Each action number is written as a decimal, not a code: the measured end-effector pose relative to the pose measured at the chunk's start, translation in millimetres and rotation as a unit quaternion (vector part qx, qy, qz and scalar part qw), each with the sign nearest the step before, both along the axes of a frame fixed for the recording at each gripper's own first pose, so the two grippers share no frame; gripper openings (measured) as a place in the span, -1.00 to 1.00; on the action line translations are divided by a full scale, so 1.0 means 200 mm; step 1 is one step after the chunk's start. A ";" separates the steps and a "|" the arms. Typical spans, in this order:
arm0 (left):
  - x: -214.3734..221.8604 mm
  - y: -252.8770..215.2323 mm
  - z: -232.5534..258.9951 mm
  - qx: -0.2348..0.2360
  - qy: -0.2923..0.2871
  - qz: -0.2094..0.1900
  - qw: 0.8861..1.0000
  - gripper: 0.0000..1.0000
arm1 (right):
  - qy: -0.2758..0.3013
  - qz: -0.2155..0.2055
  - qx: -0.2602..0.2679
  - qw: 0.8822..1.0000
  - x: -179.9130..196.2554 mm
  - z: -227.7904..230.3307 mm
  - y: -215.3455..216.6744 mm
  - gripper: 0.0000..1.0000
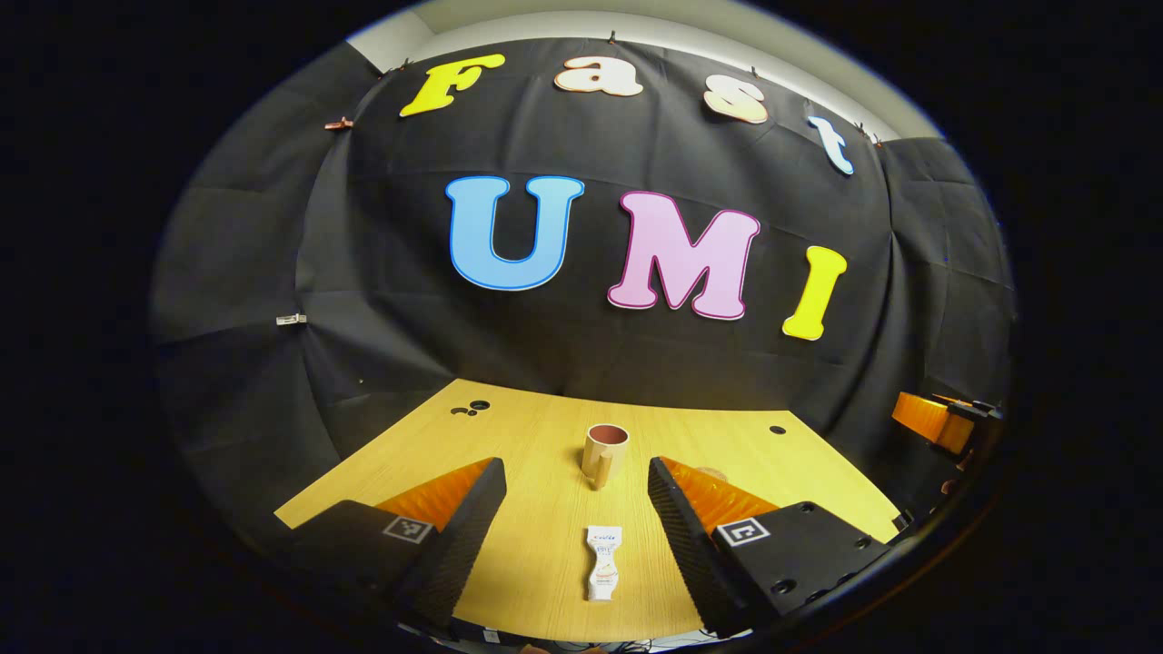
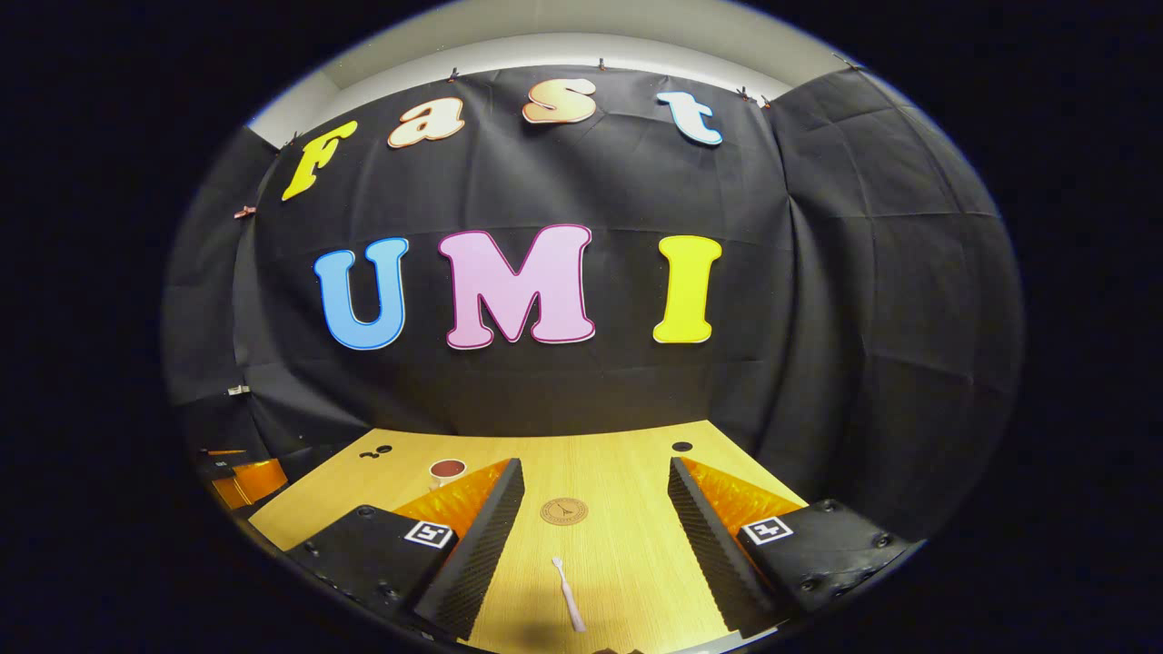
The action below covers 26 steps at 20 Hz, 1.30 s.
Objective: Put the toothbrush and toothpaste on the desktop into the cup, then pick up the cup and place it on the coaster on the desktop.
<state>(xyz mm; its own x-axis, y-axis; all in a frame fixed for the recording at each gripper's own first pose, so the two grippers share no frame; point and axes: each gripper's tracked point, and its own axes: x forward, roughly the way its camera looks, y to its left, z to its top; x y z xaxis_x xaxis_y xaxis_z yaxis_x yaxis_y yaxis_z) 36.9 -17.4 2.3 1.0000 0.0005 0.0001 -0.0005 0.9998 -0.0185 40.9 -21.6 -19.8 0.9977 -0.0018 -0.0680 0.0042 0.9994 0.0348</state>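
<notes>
In the left gripper view, a white toothpaste tube (image 1: 603, 563) lies flat on the wooden desktop (image 1: 545, 445), between the fingers of my open left gripper (image 1: 576, 472). Beyond it stands a tan cup (image 1: 604, 455) with a dark red inside, upright and apart from the tube. In the right gripper view, a white toothbrush (image 2: 570, 594) lies near the front edge between the fingers of my open right gripper (image 2: 595, 477). A round brown coaster (image 2: 563, 510) sits farther ahead. The cup (image 2: 446, 470) shows at the left, partly behind my left finger.
Small dark holes (image 1: 472, 408) mark the back of the desktop, one more hole (image 2: 681, 447) at the back right. The other gripper (image 1: 940, 422) shows at the far right edge of the left gripper view. Black cloth walls close in the back and sides.
</notes>
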 end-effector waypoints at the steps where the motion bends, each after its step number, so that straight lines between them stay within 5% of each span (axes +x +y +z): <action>1: 0.02 -0.01 -0.01 -0.001 0.005 0.000 1.000 0.95 | 0.002 -0.001 0.006 1.000 0.02 -0.01 -0.01 0.96; 17: 0.28 -0.16 -0.24 0.000 0.071 -0.007 0.997 0.95 | 0.027 0.027 -0.001 0.999 0.30 -0.11 -0.11 0.96; 26: 0.50 -0.19 -0.62 0.010 0.158 0.000 0.987 0.95 | 0.057 0.051 -0.002 0.997 0.50 -0.25 -0.12 0.96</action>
